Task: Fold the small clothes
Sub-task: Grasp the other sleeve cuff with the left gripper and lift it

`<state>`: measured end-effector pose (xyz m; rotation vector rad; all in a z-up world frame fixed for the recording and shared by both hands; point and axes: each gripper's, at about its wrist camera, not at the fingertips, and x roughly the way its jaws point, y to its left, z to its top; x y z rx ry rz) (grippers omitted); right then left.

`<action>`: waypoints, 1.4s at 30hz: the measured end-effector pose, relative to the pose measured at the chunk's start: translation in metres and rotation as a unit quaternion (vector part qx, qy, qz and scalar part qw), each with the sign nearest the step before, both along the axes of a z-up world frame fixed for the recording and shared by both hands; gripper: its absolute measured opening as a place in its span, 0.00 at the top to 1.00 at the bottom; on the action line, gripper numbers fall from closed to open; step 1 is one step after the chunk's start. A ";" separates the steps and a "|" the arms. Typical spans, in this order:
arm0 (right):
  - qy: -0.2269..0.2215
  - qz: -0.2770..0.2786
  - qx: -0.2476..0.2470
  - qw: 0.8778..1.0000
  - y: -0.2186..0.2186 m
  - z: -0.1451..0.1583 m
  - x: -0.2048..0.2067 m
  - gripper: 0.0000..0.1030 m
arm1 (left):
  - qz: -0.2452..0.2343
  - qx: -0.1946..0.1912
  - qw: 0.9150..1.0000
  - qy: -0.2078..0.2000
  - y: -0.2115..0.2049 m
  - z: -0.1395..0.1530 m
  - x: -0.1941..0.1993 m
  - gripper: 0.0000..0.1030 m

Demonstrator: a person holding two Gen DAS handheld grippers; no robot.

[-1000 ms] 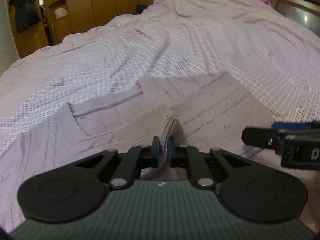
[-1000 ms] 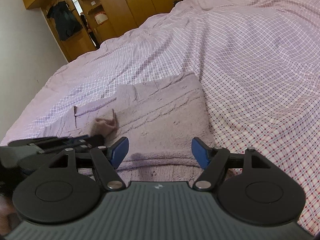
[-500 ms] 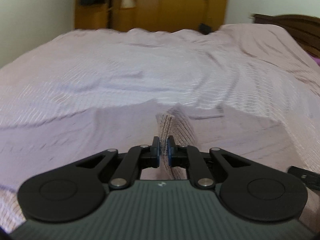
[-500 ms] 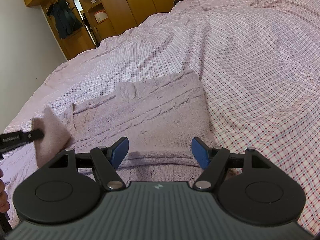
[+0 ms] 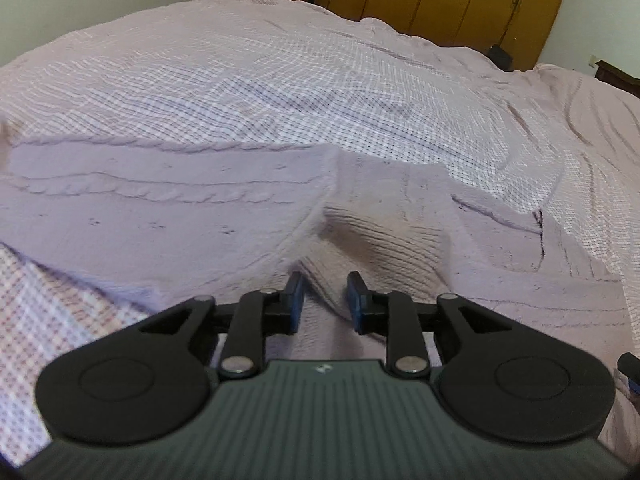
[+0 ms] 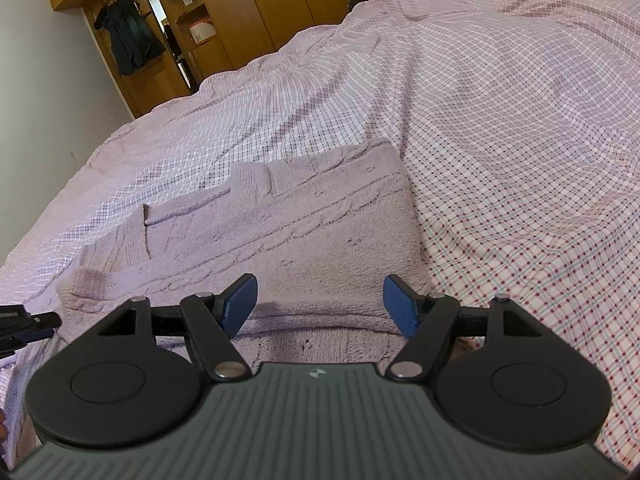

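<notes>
Lilac cable-knit sweater (image 6: 304, 236) lay flat on the checked bedspread (image 6: 500, 128), one ribbed cuff (image 5: 384, 236) folded onto its body. Left tool (image 5: 325, 300) sat just behind that cuff, fingers parted, gripping nothing. Right tool (image 6: 320, 304) hovered over the hem, spread wide, empty. Risk: loose knit may spring back or bunch if the next pinch catches one layer only.

No words, numbers or brand names can be read anywhere. The only mark is a small pale emblem on each gripper body: at 6 o'clock on the left gripper (image 5: 322, 304), just below its fingers, and at 6 o'clock on the right gripper (image 6: 319, 303); neither carries legible letters.
</notes>
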<state>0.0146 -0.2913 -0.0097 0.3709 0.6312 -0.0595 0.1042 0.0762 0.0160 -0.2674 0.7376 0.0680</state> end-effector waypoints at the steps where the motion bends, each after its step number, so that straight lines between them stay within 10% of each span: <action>1: 0.000 0.000 -0.001 1.000 0.000 0.000 0.000 0.26 | -0.001 0.002 1.000 -0.001 0.001 0.002 -0.002 0.74; 13: -0.002 -0.001 -0.004 1.000 0.002 0.000 0.000 0.26 | -0.005 -0.019 1.000 -0.006 -0.003 -0.003 0.011 0.59; 15: 0.001 0.001 -0.009 1.000 0.004 0.000 0.001 0.26 | 0.010 -0.009 1.000 -0.001 -0.006 -0.007 0.014 0.62; 17: 0.003 0.003 -0.017 1.000 0.006 0.001 0.002 0.26 | 0.013 -0.009 1.000 -0.013 -0.006 -0.008 0.013 0.92; 26: 0.011 0.009 -0.037 0.999 0.011 -0.001 0.005 0.26 | 0.033 0.001 0.999 -0.039 0.004 0.000 -0.014 0.91; 32: 0.012 0.014 -0.045 0.999 0.012 -0.002 0.005 0.25 | 0.039 -0.035 0.999 0.003 0.015 -0.016 -0.005 0.86; 42: -0.001 0.015 -0.053 0.998 0.016 0.003 -0.004 0.24 | 0.044 -0.058 0.997 0.009 0.052 0.012 -0.025 0.49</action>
